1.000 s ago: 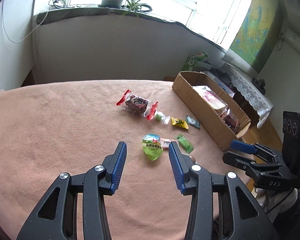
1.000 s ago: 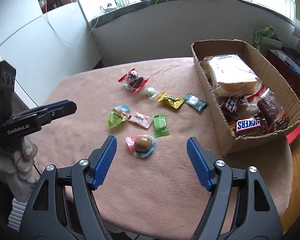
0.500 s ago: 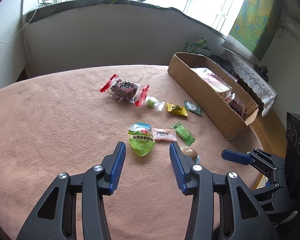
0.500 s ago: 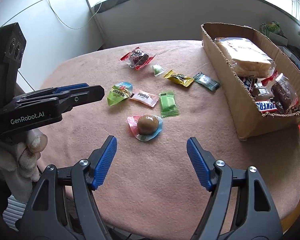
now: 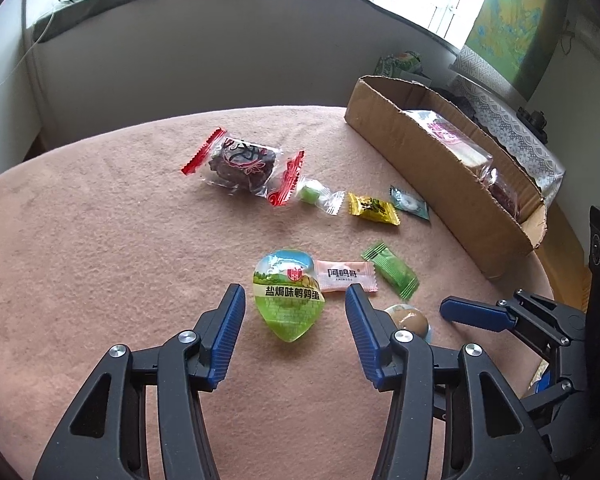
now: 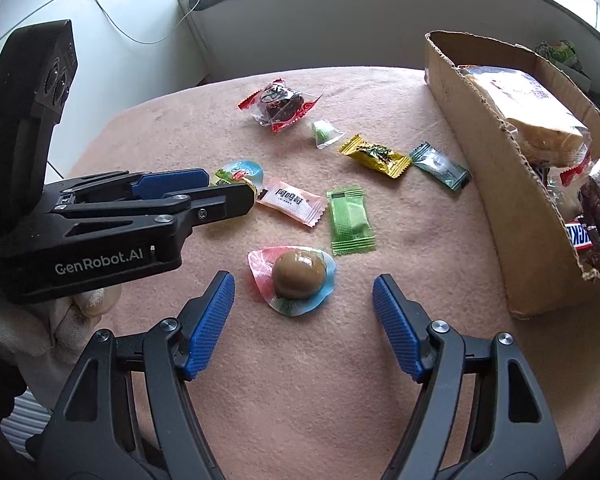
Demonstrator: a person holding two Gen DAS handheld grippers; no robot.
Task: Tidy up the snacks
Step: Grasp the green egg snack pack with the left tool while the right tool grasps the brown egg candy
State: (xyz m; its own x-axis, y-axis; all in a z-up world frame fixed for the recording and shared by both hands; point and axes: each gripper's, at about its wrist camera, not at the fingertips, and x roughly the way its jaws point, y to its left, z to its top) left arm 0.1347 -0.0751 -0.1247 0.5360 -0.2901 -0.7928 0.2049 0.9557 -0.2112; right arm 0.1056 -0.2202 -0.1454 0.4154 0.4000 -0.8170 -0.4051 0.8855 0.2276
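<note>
On the pink tablecloth, a green teardrop egg pack (image 5: 288,300) lies between the blue pads of my left gripper (image 5: 294,296). Its jaws are opening and the pads stand clear of the pack. A brown egg in a pink-and-blue wrapper (image 6: 298,278) lies between the wide pads of my right gripper (image 6: 302,284), untouched. Beyond lie a pink candy (image 5: 346,276), a green packet (image 5: 392,272), a yellow candy (image 5: 372,210), a teal candy (image 5: 410,204), a round green candy (image 5: 310,194) and a red-ended dark snack (image 5: 240,160).
An open cardboard box (image 6: 480,160) with bread and chocolate bars stands along the table's right side. The left gripper (image 6: 204,196) reaches in from the left of the right wrist view, a gloved hand (image 6: 60,320) under it. Wall and window sill lie behind.
Both grippers have come down and closer to the snacks. The left jaws have widened around the green egg pack. The right jaws keep the same gap, now either side of the brown egg.
</note>
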